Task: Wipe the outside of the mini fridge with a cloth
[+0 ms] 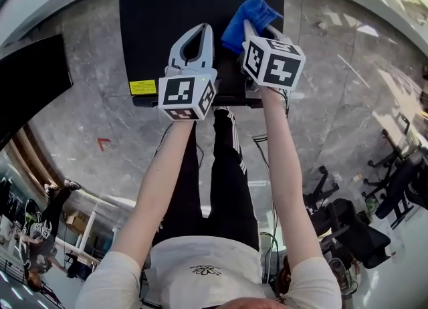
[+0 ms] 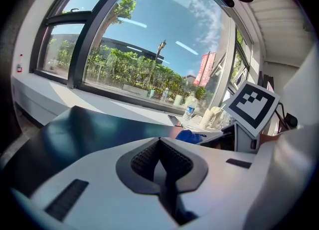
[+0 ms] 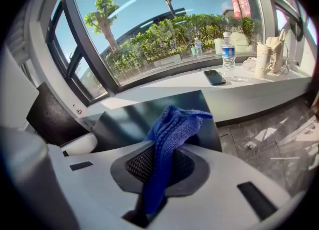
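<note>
The black mini fridge (image 1: 174, 27) stands below me, its flat top filling the upper middle of the head view. My right gripper (image 1: 257, 30) is shut on a blue cloth (image 1: 249, 19) and hovers over the top's right part; the cloth (image 3: 169, 139) hangs pinched between the jaws above the dark top (image 3: 134, 119). My left gripper (image 1: 194, 40) is held over the top's middle, jaws shut with nothing between them. In the left gripper view the fridge top (image 2: 84, 134) lies ahead and the blue cloth (image 2: 189, 136) shows to the right.
A yellow label (image 1: 142, 87) sits on the fridge's front edge. Grey marble floor (image 1: 334, 87) surrounds it. A white window sill (image 3: 199, 87) beyond holds a phone (image 3: 214, 77), a water bottle (image 3: 228, 50) and cups. Office chairs (image 1: 394, 174) stand at the right.
</note>
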Demonstrator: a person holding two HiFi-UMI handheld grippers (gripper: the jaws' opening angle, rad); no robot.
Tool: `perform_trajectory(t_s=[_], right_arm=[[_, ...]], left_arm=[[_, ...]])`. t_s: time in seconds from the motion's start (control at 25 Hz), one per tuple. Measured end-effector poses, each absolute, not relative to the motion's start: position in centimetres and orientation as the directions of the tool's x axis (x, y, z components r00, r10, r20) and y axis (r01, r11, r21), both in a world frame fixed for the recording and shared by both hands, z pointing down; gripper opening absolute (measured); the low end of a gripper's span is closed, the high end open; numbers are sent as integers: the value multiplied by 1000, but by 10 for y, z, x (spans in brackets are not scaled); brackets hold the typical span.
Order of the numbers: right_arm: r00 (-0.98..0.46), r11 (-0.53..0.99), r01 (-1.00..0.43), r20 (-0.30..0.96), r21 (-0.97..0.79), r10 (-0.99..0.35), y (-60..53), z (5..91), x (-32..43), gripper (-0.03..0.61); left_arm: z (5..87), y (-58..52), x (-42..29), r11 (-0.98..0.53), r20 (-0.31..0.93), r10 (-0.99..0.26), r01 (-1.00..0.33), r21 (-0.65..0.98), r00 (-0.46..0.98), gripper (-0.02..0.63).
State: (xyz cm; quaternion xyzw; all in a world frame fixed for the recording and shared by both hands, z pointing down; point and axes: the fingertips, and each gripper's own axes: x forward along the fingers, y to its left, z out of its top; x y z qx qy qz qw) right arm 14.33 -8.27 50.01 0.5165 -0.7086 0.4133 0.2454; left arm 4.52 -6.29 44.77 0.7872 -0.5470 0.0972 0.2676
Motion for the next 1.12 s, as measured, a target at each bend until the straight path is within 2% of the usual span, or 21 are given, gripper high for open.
perform_trajectory(t_s=[0.44,1.12], right_arm=[[-271,38,-952,783,-302,-560,-85,500,202,61],[-214,-21,-960,785,-278,-582,-82,501,239,61]], left_arm=[[455,-66,73,-302,459,-783,-901,312,421,3],[460,-62,76,-298,461,-782,-901,315,419,4]])
